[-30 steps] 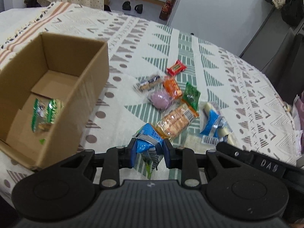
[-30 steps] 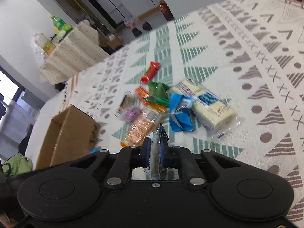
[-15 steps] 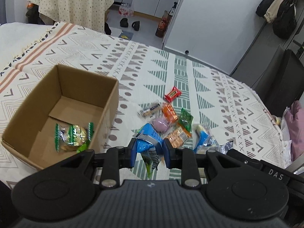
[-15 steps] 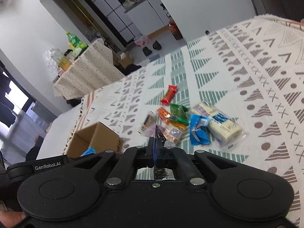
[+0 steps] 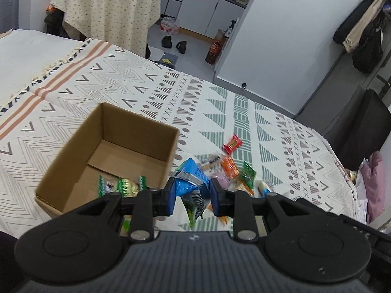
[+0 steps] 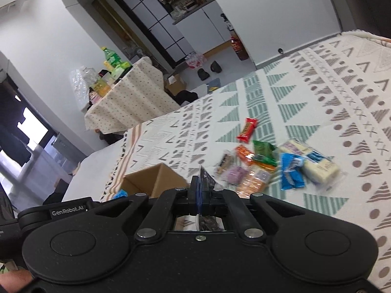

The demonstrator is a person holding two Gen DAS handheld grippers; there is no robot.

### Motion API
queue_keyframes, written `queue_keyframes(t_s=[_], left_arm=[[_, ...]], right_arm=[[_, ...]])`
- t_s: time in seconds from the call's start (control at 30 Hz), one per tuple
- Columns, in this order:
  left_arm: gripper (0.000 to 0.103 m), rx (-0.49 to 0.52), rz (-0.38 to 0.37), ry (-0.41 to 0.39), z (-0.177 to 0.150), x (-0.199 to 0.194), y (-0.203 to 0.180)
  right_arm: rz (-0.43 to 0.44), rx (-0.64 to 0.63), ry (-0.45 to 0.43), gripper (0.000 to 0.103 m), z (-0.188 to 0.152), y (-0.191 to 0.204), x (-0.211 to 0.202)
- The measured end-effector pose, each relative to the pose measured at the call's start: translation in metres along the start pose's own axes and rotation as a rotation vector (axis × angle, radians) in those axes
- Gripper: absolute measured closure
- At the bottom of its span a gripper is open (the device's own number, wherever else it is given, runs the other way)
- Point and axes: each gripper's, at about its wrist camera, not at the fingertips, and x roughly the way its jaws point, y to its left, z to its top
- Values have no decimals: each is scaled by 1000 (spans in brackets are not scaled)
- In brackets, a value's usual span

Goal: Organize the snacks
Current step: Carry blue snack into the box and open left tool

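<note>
My left gripper (image 5: 192,193) is shut on a blue snack packet (image 5: 189,179), held high just right of an open cardboard box (image 5: 136,127). A green-wrapped snack (image 5: 122,186) lies inside the box. My right gripper (image 6: 202,195) is shut on a thin dark snack packet (image 6: 204,178), seen edge-on, above the patterned cloth. Several loose snacks lie in a pile on the cloth: a red bar (image 6: 247,130), a green packet (image 6: 263,149), an orange packet (image 6: 244,154), a blue packet (image 6: 290,171) and a pale cracker pack (image 6: 310,164). The box (image 6: 151,179) shows at the left in the right wrist view.
The patterned cloth (image 5: 220,112) covers a wide flat surface. A dotted-cloth table (image 5: 107,7) with bottles stands beyond its far edge, with shoes (image 5: 174,42) on the floor. A dark chair (image 5: 364,131) and a pink bag (image 5: 372,183) sit at the right.
Both grippers have risen well above the cloth with their packets; the box and snack pile look smaller and farther. The left gripper has drifted toward the box's right wall.
</note>
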Motion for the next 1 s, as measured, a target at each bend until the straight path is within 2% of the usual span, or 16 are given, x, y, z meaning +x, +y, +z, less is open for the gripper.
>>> queue_keyframes(t_s=[0.2,0.3,0.4,0.6,0.7,0.83,1.0], left_arm=[[76,-32,7,-10,9,-4,24],[76,-47,15,-10,11,-4,36],[75,-61,24,-2,11,-2,48],[75,-72,27,19,9,2,63],[75,-78,33,33,7,6,70],[75,-93,57,55,7,12,80],[75,-113,86,73,8,17,93]], right_arm=[[3,-49,1,103,3,28,9],[-18,-34,52,103,-3,27,20],[-44,-7,117,93,-16,22,33],[-71,17,199,61,-45,25,54],[-76,30,228,58,-53,25,63],[-96,60,265,43,-64,23,75],[-127,92,320,37,-75,15,94]])
